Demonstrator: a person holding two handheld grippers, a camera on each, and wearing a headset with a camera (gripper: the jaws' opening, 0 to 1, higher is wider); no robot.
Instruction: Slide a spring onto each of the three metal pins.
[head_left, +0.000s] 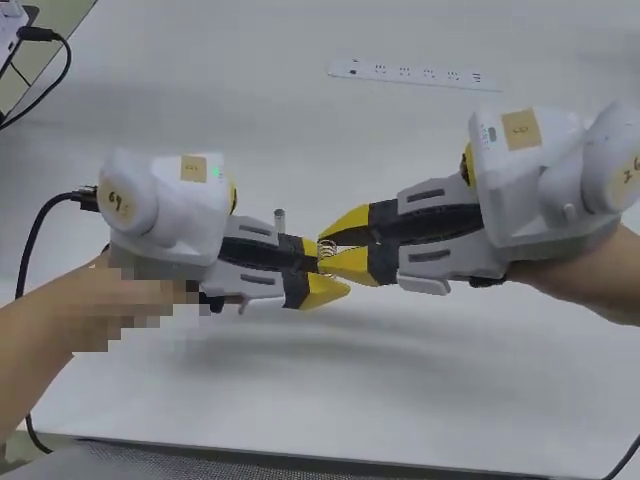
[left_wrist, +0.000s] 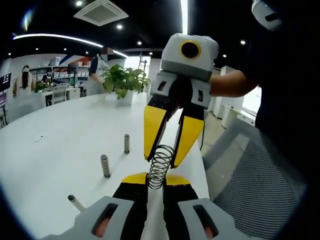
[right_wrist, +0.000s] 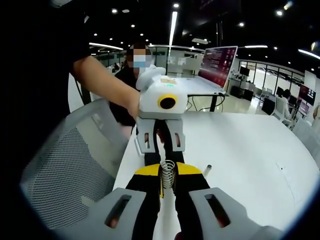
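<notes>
Step in hand: third spring, mid-air transfer between the two grippers.

- Both grippers are held nose to nose above the counter (left_wrist: 55, 145), toward its near edge in the head view.
- The spring (left_wrist: 160, 167) is off the counter, lying along the line between the two sets of jaws.
- Left gripper (left_wrist: 156, 181): jaws drawn in almost together, pinching one end of the spring. In the left gripper view the coil rises straight out of the gap between them.
- Right gripper (right_wrist: 168, 170): jaws part-way open, about one coil's width, with the yellow tips flanking the other end. It cannot be told whether they press the coil or only bracket it.
- Pins, from the left gripper view:
  - Two stand upright in a row further in from the counter's edge, and each already wears a spring (left_wrist: 126, 143) (left_wrist: 105, 166).
  - The third, the bare pin (left_wrist: 75, 201), stands nearest that camera with no spring on it.
  - All three are well apart from the held spring.

Judgement: two of three are done, and this spring is meant for the bare pin.

Next move calls for:
- One gripper must take sole, firm hold near an end, gripping the coil's outside so the bore stays open. The other must let go cleanly without flicking the spring loose.
- The holder then carries the spring over the bare pin, turns the coil upright, lines the bore up with the pin's top and lowers it.
- The coil is light and springy, so a hard squeeze or a skewed approach would likely make it pop free or snag on the pin's tip.
</notes>
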